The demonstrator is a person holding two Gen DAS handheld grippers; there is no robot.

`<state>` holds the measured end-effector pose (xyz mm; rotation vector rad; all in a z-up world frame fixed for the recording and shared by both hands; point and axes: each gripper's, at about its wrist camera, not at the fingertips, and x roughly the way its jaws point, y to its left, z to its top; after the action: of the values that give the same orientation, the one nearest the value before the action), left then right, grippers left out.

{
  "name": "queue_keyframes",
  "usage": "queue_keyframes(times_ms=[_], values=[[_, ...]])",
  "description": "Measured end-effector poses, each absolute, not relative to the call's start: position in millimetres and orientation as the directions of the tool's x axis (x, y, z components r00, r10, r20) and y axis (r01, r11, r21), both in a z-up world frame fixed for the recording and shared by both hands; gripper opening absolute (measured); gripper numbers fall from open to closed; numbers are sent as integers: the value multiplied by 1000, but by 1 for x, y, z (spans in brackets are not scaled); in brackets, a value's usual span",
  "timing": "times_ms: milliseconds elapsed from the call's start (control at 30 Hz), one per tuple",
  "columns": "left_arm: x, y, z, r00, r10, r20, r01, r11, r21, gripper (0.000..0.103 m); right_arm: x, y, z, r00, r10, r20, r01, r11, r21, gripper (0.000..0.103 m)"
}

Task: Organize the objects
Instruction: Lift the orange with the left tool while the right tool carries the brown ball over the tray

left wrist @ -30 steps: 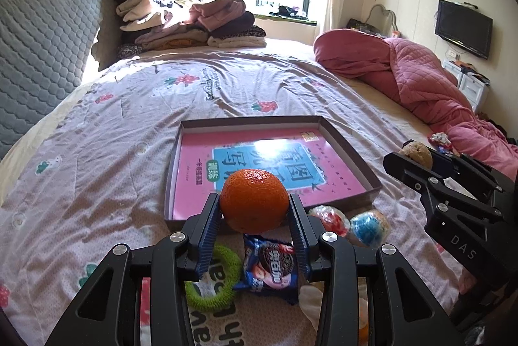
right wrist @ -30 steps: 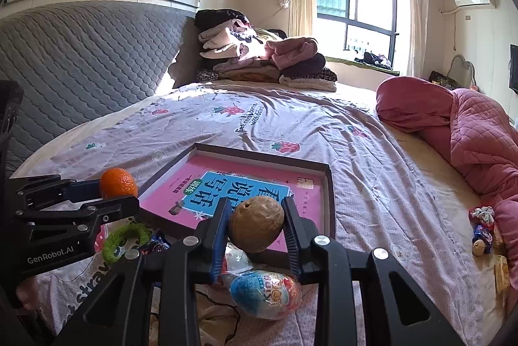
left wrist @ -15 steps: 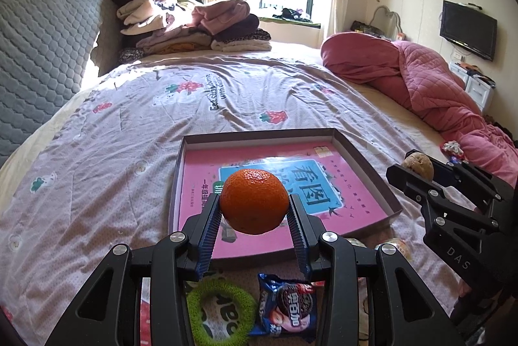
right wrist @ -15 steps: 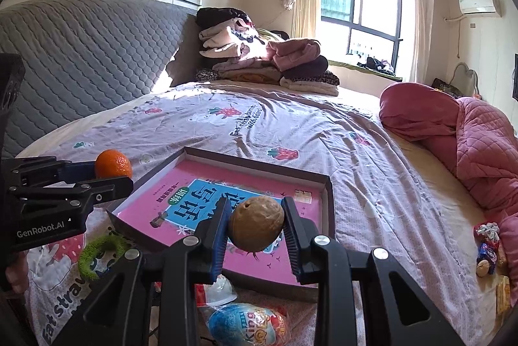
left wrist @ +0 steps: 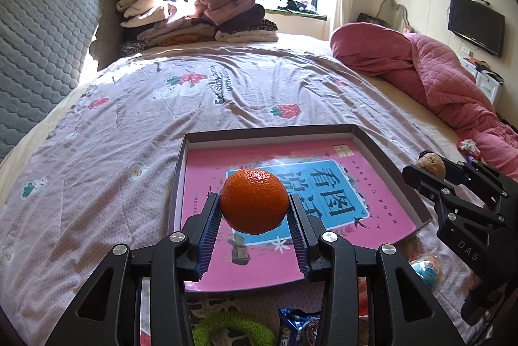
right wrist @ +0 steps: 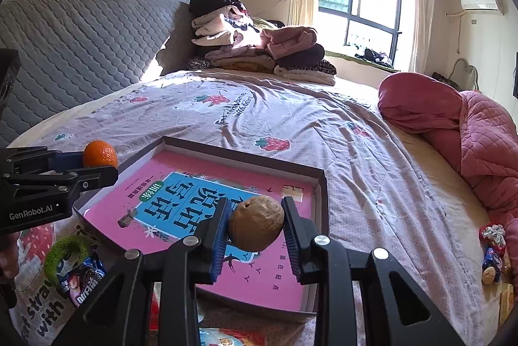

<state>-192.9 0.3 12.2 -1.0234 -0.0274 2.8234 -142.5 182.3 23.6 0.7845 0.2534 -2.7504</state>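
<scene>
Lilac cotton fills the view: the bedspread point(left wrist: 106, 151) with its strawberry print, and part of its dark lettering can be read as "with" and "straw" in the right wrist view. On it lies the shallow cardboard tray point(left wrist: 268, 130), dark-rimmed, its floor covered by a pink sheet with a blue panel of large Chinese characters. Behind, a stack of folded clothes point(left wrist: 194, 16) and a rolled pink quilt point(left wrist: 421, 71).

Now the tongs. Left gripper point(left wrist: 255, 210) is pinching the orange point(left wrist: 255, 205), blue ribbed pads pressed on both flanks, fruit hanging over the tray's pink floor, clear of it. From the other camera its side reads "GenRobot.AI". Right gripper point(right wrist: 256, 224) is clamped on the walnut point(right wrist: 256, 223), likewise above the tray, near the right-hand wall. In the left wrist view its body shows "DAS", the rest cut off.

Smaller bits, near the tray's front edge: a green fuzzy ring point(right wrist: 66, 253), half hidden by the left gripper's arms in its own view. Beside it a blue snack packet point(right wrist: 82, 279), writing too crumpled to read for sure. A foil-wrapped egg point(left wrist: 427, 268) peeks out under the right gripper. Far right on the bedspread, a few small wrapped items point(right wrist: 492, 252), too small to make out.
</scene>
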Motion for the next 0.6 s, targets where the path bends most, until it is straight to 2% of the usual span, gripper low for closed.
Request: queue_keyframes(times_ms=[400, 600], values=[[-214, 0, -5, -735, 120, -668, -122, -992, -44, 42, -166, 190, 12, -787, -214, -578, 304, -951, -62, 32], [-220, 2, -14, -712, 111, -694, -126, -992, -29, 42, -173, 182, 6, -761, -202, -616, 324, -941, -93, 32]])
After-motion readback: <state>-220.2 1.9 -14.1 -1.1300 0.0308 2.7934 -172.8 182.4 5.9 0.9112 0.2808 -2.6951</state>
